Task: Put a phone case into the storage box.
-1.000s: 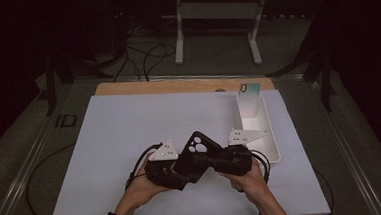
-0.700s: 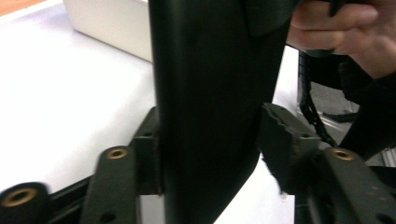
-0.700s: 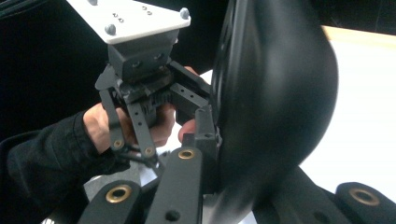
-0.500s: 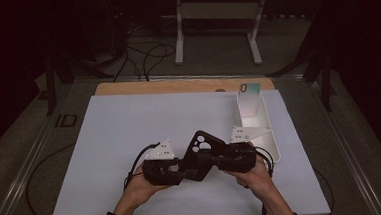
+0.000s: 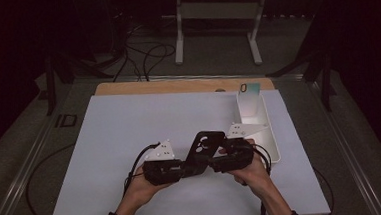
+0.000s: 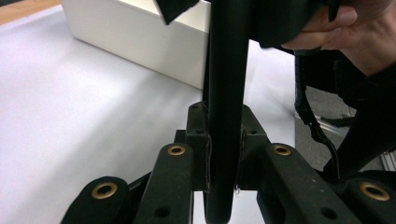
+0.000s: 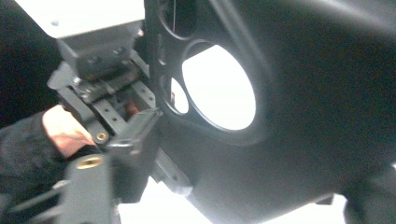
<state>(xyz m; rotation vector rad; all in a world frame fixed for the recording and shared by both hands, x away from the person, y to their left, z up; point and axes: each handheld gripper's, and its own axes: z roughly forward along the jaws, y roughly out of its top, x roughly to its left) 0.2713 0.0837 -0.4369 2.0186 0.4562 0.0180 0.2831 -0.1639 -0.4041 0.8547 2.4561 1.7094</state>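
what's going on: a handoff, looks like. The person is passing a flat black plate with round holes from one gripper to the other, low over the white mat near its front edge.

left gripper: its jaws have just been closing and are now clamping the plate's lower edge. In the left gripper view the plate is standing edge-on between the pads, pinched on both sides.

right gripper: its jaws have just been opening. In its own view the plate is sitting right up against the camera, and I can't tell whether a pad is touching it or not. I'm reading it as letting go.

plate position: tilting up between the two grippers, just left of the white bin, off the mat.

doing it well: I'd be keeping the left hand dead still and squeezing firmly while the right is backing straight out, not sideways, so it isn't levering the plate out of the pinch.

watch out for: the left grip is sitting near one edge, so the plate could be wanting to swing down once the right side is clear. Going slow helps.

bin: it's close to the right hand, so pull back gently.
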